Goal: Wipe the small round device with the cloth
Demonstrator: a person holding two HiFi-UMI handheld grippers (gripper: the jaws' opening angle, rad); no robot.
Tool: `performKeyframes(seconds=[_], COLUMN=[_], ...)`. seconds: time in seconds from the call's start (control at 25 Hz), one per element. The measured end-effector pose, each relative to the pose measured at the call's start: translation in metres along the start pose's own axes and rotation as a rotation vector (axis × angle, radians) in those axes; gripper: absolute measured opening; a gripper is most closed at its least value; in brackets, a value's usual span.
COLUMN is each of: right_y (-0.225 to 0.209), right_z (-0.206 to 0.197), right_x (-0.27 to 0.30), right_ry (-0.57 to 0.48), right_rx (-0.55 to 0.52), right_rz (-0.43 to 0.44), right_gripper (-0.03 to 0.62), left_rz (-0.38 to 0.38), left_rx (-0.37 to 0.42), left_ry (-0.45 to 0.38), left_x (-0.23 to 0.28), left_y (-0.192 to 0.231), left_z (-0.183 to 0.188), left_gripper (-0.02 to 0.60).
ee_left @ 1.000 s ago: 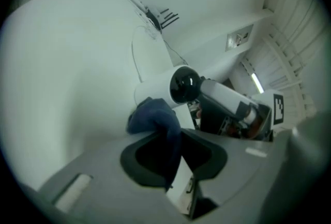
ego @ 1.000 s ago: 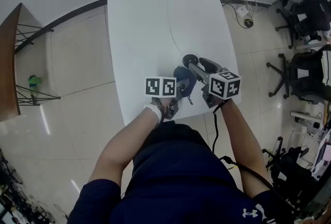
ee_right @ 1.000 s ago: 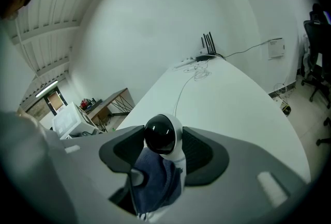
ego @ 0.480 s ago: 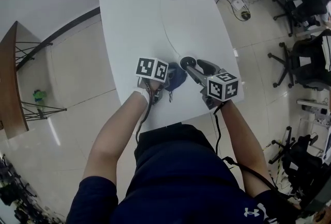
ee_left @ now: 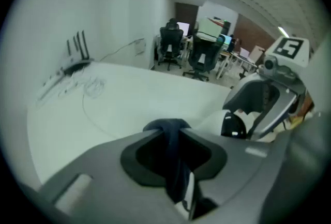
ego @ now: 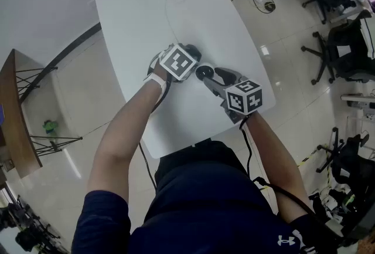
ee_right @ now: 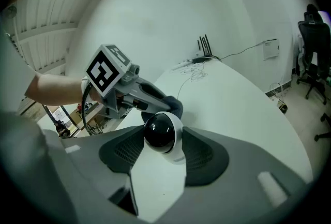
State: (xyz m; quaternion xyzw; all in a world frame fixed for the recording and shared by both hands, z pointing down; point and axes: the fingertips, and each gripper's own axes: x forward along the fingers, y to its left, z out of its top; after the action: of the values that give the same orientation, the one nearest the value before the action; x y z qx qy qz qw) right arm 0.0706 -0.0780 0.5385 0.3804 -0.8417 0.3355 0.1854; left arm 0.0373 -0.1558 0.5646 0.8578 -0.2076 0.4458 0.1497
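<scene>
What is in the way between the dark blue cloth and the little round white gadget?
Nothing visible. The dark blue cloth in the left gripper sits right beside the small round white device, which the right gripper holds.

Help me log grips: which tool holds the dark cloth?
The left tool, shut on the cloth; the right tool clamps the small round device instead.

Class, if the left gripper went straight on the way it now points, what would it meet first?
Probably the bare white table beyond its cloth; the small round device lies right of that line, though depth is unclear.
</scene>
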Motion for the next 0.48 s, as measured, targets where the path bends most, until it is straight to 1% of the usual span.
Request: performKeyframes(seconds=[0.04,0.08,0.12,0.16,0.2,0.24,0.28,0.32,0.4,0.48], right_y=[0.000,0.001,0.000,0.000,-0.001,-0.002,-0.002,-0.002,-0.003,-0.003], right_z=[0.000,0.000,-0.001,-0.001,-0.001,-0.002,-0.002,-0.001,-0.001,-0.001], right_x=[0.000,0.000,0.000,0.000,0.000,0.000,0.000,0.000,0.000,0.000], right_ry=[0.000,0.001,0.002,0.003,0.003,0.003,0.003,0.002,-0.004,-0.011], right_rx=[-0.003,-0.007,-0.010,-0.008,-0.002,0.007,0.014,0.019,0.026,0.037], right_rz=[0.001,0.002,0.003,0.003,0.002,0.003,0.003,0.004,0.003,0.001], right_gripper=[0.235,0.235,0.235,0.235,0.235,0.235,0.235,0.235,0.235,0.235], left_rz=[0.000,-0.003,-0.007,-0.009,-0.008,-0.006,-0.009,-0.022,-0.061,-0.076], left_rx=[0.058,0.096,0.110,0.103,0.081,0.042,-0.017,-0.096,-0.287,-0.461], left_ry=[-0.036,-0.067,-0.085,-0.087,-0.076,-0.062,-0.058,-0.072,-0.128,-0.179], left_x=[-0.001,0.000,0.001,0.003,0.004,0.004,0.002,0.000,-0.009,-0.019], left_y=[-0.003,-0.005,-0.007,-0.007,-0.006,-0.005,-0.004,-0.006,-0.015,-0.026], left_z=[0.010,0.017,0.021,0.020,0.015,0.006,-0.003,-0.012,-0.026,-0.044], left_gripper=[0.077,0.075,0.074,0.074,0.074,0.074,0.074,0.072,0.074,0.072])
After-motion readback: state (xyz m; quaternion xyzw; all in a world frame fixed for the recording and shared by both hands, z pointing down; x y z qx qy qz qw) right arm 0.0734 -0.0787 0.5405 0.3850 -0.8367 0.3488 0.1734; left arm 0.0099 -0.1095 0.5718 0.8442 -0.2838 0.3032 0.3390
